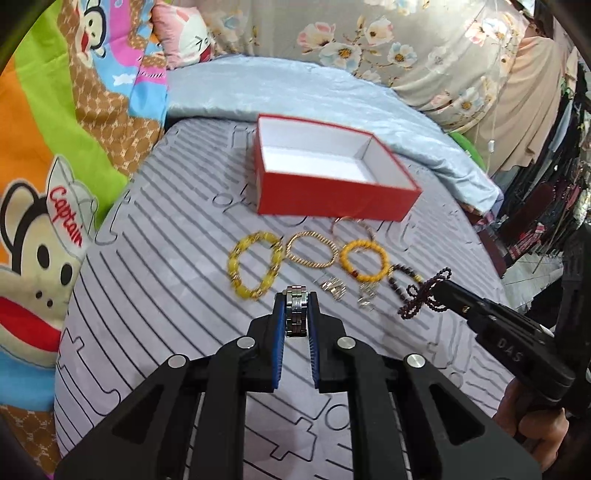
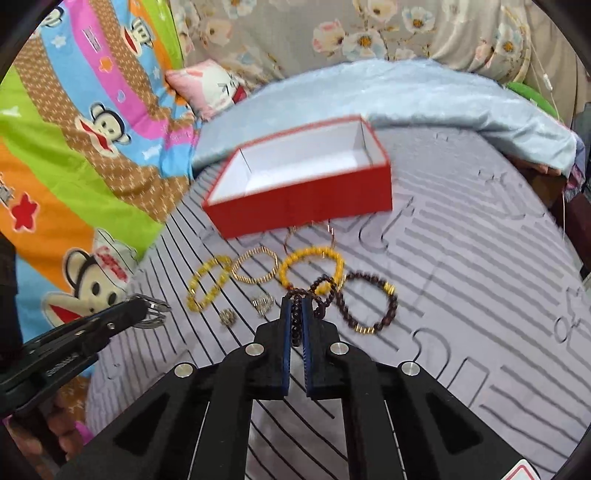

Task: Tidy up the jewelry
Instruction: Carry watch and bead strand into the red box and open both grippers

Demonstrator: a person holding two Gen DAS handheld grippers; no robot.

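An open red box (image 1: 332,192) with a white inside sits on the grey striped bed cover; it also shows in the right wrist view (image 2: 303,203). In front of it lie a yellow bead bracelet (image 1: 255,269), a gold bangle (image 1: 312,249), an orange bead bracelet (image 1: 365,260) and small silver pieces (image 1: 334,288). My left gripper (image 1: 296,295) is shut on a silver metal watch band (image 1: 296,310), held above the cover. My right gripper (image 2: 295,306) is shut on a dark bead bracelet (image 2: 295,321), lifted off the cover. Another dark bead bracelet (image 2: 369,302) lies on the cover.
A folded pale blue blanket (image 1: 295,88) lies behind the box. A cartoon-print quilt (image 1: 55,184) fills the left side, with a pink pillow (image 1: 184,33). Floral fabric (image 1: 388,44) hangs at the back. Hanging clothes (image 1: 554,166) stand at the far right.
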